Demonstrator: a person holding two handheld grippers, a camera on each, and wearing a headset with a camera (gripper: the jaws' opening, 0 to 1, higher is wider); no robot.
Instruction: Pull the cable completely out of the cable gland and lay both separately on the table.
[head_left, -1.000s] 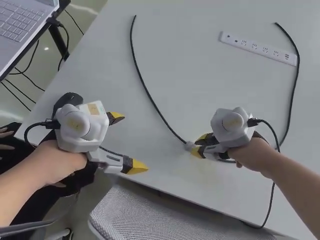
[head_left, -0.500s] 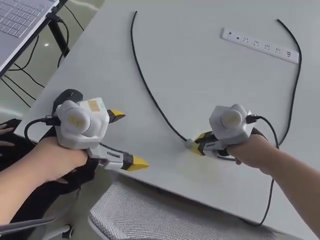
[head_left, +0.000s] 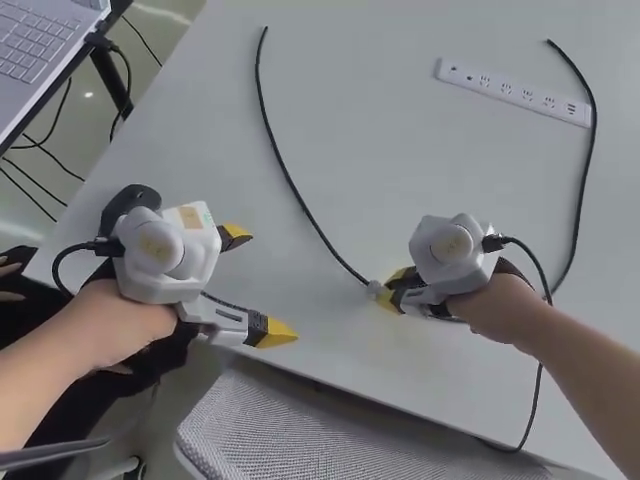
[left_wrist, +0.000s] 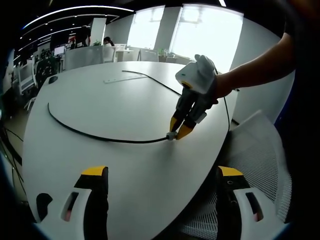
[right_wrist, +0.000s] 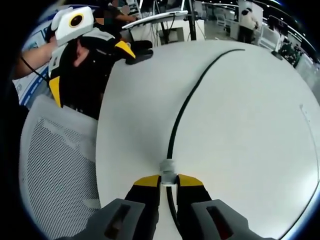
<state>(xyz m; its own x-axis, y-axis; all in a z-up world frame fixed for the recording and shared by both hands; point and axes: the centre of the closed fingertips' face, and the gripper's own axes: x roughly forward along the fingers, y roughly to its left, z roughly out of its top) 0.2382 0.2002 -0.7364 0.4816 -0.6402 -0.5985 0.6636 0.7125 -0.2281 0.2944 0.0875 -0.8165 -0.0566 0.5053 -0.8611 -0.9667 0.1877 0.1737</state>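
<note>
A long black cable (head_left: 290, 175) curves across the white table (head_left: 400, 150) and ends in a small white cable gland (head_left: 375, 290). My right gripper (head_left: 392, 293) lies low on the table near the front edge, shut on the gland. In the right gripper view the gland (right_wrist: 168, 170) sits between the yellow tips of my right gripper (right_wrist: 169, 181), and the cable (right_wrist: 187, 102) runs away ahead. My left gripper (head_left: 255, 285) hovers open at the table's left front edge with nothing between its jaws. In the left gripper view, my left gripper (left_wrist: 162, 172) faces the gland (left_wrist: 171, 135).
A white power strip (head_left: 510, 92) lies at the back right, its black cord (head_left: 587, 170) looping down the right side. A laptop (head_left: 40, 40) stands on a stand off the table's left. A mesh chair (head_left: 300, 435) sits below the front edge.
The right gripper has edged slightly left with the gland still in it. The left gripper has stayed open in about the same place.
</note>
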